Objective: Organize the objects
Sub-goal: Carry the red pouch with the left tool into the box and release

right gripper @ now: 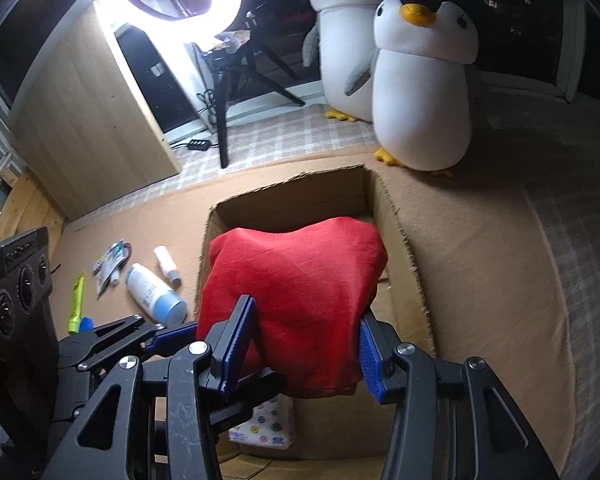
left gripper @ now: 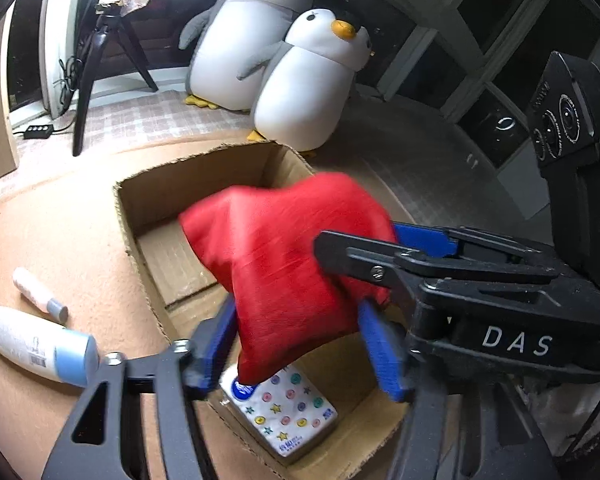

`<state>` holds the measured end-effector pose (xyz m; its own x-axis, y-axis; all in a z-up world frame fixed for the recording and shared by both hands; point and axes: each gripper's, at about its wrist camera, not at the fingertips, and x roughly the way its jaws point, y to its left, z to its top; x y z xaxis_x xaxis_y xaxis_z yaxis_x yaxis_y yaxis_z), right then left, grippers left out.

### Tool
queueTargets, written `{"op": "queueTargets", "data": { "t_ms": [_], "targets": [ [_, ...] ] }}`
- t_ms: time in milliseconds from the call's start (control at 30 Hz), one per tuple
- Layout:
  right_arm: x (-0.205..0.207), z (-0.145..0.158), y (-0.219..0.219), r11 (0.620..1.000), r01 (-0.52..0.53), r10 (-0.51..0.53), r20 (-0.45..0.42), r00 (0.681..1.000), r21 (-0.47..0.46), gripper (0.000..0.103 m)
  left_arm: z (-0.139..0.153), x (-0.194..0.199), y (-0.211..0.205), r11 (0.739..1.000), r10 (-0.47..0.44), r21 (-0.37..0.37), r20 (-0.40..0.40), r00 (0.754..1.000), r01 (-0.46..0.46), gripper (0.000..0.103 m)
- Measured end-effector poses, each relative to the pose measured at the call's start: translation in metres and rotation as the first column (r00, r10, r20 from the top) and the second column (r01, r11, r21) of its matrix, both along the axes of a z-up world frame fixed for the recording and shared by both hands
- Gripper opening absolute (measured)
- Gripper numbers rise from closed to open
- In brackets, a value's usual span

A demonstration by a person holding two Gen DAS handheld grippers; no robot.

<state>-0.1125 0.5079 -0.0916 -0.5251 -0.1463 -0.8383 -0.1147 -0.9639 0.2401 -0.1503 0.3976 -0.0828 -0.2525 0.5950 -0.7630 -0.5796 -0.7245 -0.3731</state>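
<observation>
Your right tongs (right gripper: 306, 350) clamp the lower edge of a red cloth pouch (right gripper: 296, 292); your left tongs (left gripper: 300, 344) stand spread around it, pads clear. The pouch, soft and creased, hangs over an open cardboard box (left gripper: 148, 196) holding a tissue pack (left gripper: 288, 412). The box sits on a tan mat (left gripper: 60, 240), with bottles beside it.

Bag over open box, tissue pack inside, bottles left of box.

Cloth bag (right gripper: 296, 304) hangs above the cardboard box (right gripper: 404, 256), between both grippers' fingers (right gripper: 370, 354). Tissue pack (left gripper: 284, 412) lies on the box floor under the bag. Large bottle (right gripper: 152, 292) and small tube (right gripper: 167, 264) lie left of box; two plush penguins (right gripper: 424, 92) stand behind it.
</observation>
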Motion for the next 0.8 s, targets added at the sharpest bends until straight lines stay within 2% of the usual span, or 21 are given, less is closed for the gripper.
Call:
{"op": "queueTargets", "data": {
  "t_ms": [67, 400, 800],
  "targets": [
    [-0.001, 0.000, 0.002, 1.000, 0.008, -0.008, 0.002, 1.000, 0.012, 0.053, 0.001, 0.000, -0.002, 1.000, 0.005, 0.006, -0.008, 1.000, -0.005, 0.078],
    [0.009, 0.004, 0.005, 0.999, 0.042, -0.042, -0.013, 0.999, 0.005, 0.054, 0.003, 0.007, -0.021, 1.000, 0.009, -0.003, -0.002, 1.000, -0.009, 0.078],
    [0.028, 0.013, -0.030, 0.999, 0.020, -0.021, -0.038, 0.999, -0.046, 0.054, 0.014, 0.034, -0.093, 0.998, 0.066, -0.004, -0.007, 0.998, -0.066, 0.078]
  ]
}}
